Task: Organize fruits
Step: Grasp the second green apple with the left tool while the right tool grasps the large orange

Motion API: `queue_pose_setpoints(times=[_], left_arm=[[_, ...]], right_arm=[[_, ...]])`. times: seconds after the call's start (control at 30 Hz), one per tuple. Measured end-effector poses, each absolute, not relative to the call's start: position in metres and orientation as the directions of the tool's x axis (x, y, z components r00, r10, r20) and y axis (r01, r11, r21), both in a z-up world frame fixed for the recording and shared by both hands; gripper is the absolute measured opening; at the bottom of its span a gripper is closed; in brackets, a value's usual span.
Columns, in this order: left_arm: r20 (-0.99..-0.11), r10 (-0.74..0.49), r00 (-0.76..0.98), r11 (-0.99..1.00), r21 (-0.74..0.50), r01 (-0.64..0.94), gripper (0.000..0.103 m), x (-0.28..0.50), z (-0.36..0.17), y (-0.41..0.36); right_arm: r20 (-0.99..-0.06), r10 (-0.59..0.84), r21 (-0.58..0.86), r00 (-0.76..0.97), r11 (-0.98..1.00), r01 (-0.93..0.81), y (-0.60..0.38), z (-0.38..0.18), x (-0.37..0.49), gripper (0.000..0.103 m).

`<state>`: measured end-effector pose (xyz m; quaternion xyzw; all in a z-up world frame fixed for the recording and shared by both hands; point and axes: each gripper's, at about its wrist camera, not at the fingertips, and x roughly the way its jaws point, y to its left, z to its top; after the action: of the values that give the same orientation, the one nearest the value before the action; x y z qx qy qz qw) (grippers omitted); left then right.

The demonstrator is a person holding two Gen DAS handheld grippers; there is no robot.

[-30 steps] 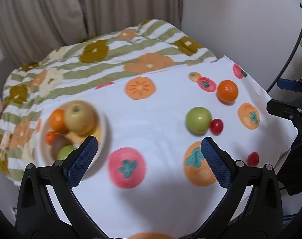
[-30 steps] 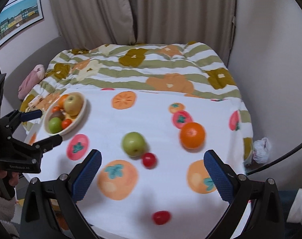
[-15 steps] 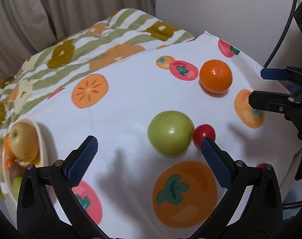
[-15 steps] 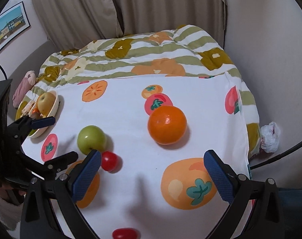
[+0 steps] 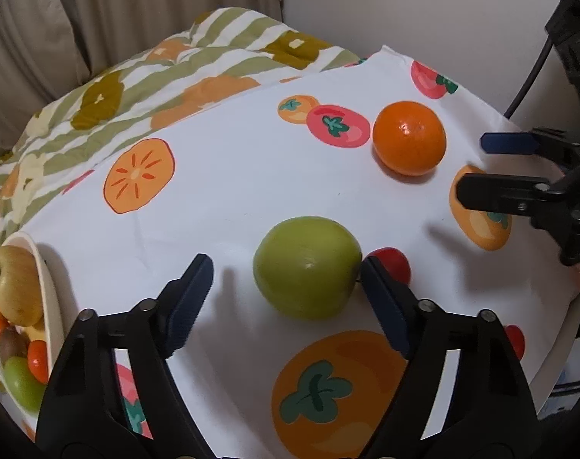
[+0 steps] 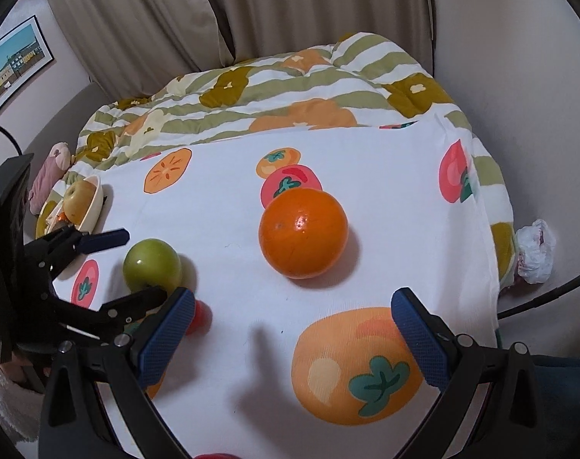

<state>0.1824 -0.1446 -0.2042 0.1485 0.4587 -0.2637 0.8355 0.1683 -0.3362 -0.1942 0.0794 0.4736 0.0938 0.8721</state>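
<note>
A green apple lies on the white fruit-print cloth, between the closing jaws of my left gripper. Its right finger meets the apple's side; the left finger stands apart from it. A small red tomato sits just behind that right finger. Farther right lies an orange, with my right gripper open just short of it and nothing between its fingers. A cream bowl at the left holds a yellow apple and other fruit.
Another small red tomato lies near the cloth's right front edge. A striped flowered quilt covers the bed behind, with curtains beyond. A pink plush sits far left. A crumpled white bag lies off the right edge.
Both grippers have come down and closer to the fruit. The left one now straddles the green apple with narrower jaws. The right one has drawn up to the orange.
</note>
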Motion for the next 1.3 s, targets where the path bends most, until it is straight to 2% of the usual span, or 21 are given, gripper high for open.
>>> queue_pose_setpoints(times=[0.17,0.43,0.67,0.83,0.9,0.97,1.1,1.3], left_arm=[[-0.84,-0.353,0.412,0.813,-0.057,0.579,0.063,0.183,-0.205,-0.146],[-0.839,-0.344,0.421,0.822,-0.053,0.567,0.063,0.183,-0.204,-0.146],[-0.845,-0.32,0.427,0.826,-0.028,0.563,0.062,0.181,-0.204,-0.145],[-0.848,-0.31,0.431,0.837,-0.028,0.546,0.062,0.181,-0.204,-0.143],[-0.848,-0.301,0.437,0.842,-0.022,0.539,0.062,0.181,-0.204,-0.142],[-0.848,-0.292,0.442,0.845,-0.013,0.534,0.062,0.18,-0.204,-0.139],[-0.849,-0.277,0.45,0.856,-0.005,0.518,0.062,0.179,-0.203,-0.132],[-0.844,-0.272,0.463,0.871,-0.011,0.492,0.062,0.178,-0.193,-0.123]], right_arm=[[-0.808,0.244,0.226,0.536,0.969,-0.099,-0.335,-0.196,0.175,0.103],[-0.809,0.242,0.217,0.536,0.97,-0.11,-0.329,-0.202,0.191,0.102],[-0.822,0.23,0.203,0.52,0.973,-0.109,-0.326,-0.211,0.206,0.087],[-0.815,0.224,0.209,0.534,0.974,-0.089,-0.329,-0.213,0.211,0.082],[-0.818,0.224,0.208,0.529,0.974,-0.092,-0.329,-0.215,0.213,0.074],[-0.821,0.218,0.2,0.528,0.976,-0.092,-0.328,-0.216,0.215,0.072],[-0.828,0.197,0.183,0.525,0.98,-0.079,-0.328,-0.219,0.216,0.057],[-0.815,0.192,0.191,0.547,0.98,-0.06,-0.332,-0.216,0.21,0.056]])
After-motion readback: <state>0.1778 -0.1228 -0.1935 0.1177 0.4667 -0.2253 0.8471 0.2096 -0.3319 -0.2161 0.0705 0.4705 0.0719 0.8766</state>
